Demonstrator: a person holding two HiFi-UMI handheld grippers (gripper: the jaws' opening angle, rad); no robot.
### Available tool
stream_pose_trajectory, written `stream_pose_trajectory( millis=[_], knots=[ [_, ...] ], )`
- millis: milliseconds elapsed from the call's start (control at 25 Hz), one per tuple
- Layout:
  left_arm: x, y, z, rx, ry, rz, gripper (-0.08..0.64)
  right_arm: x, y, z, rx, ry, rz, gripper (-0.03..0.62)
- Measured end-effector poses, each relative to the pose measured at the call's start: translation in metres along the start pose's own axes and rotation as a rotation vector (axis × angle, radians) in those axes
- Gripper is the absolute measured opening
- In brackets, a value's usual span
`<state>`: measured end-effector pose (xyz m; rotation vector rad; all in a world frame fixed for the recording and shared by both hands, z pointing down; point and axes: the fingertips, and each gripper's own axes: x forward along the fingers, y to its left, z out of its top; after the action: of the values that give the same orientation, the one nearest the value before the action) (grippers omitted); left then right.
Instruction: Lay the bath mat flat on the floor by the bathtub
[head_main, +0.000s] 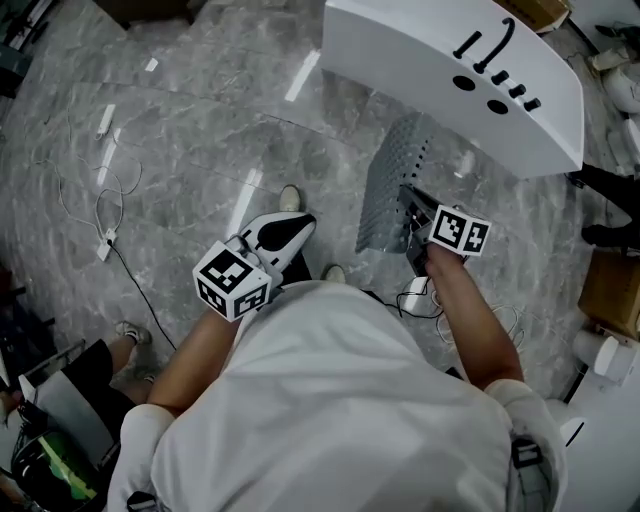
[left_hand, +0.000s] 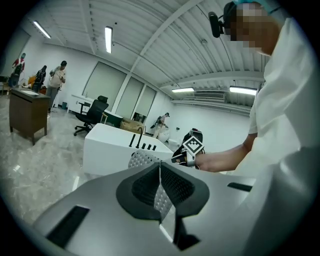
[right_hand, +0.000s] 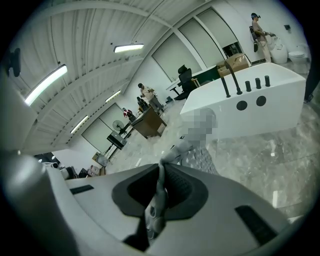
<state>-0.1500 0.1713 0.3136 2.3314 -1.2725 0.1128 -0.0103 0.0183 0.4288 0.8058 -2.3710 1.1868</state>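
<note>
A grey dotted bath mat (head_main: 390, 185) hangs above the marble floor, just in front of the white bathtub (head_main: 420, 50). My right gripper (head_main: 408, 207) is shut on the mat's right edge. In the right gripper view the mat (right_hand: 200, 160) is pinched between the pads and trails past them. My left gripper (head_main: 300, 225) is to the mat's left, apart from it, jaws together and empty. In the left gripper view the mat (left_hand: 142, 159) and the right gripper (left_hand: 176, 160) lie straight ahead of my left gripper (left_hand: 160, 172), with the bathtub (left_hand: 107, 147) behind them.
A power strip and cable (head_main: 108, 240) lie on the floor at the left. A seated person (head_main: 60, 400) is at the lower left. A cardboard box (head_main: 612, 290) stands at the right. Loose cables (head_main: 420, 295) lie by my feet. Black taps (head_main: 495, 45) stand on the tub rim.
</note>
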Motion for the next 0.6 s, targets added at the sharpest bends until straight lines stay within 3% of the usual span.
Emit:
stream_pose_trajectory(
  millis=[360,600],
  knots=[
    [0.024,0.154,0.076,0.010,0.033,-0.099,0.023,0.127,0.019,0.087,0.033,0.031,-0.091,0.040],
    [0.036,0.230,0.083,-0.022,0.068,-0.141,0.023,0.234,0.025,0.142,0.037,0.012,-0.115,0.040]
  ],
)
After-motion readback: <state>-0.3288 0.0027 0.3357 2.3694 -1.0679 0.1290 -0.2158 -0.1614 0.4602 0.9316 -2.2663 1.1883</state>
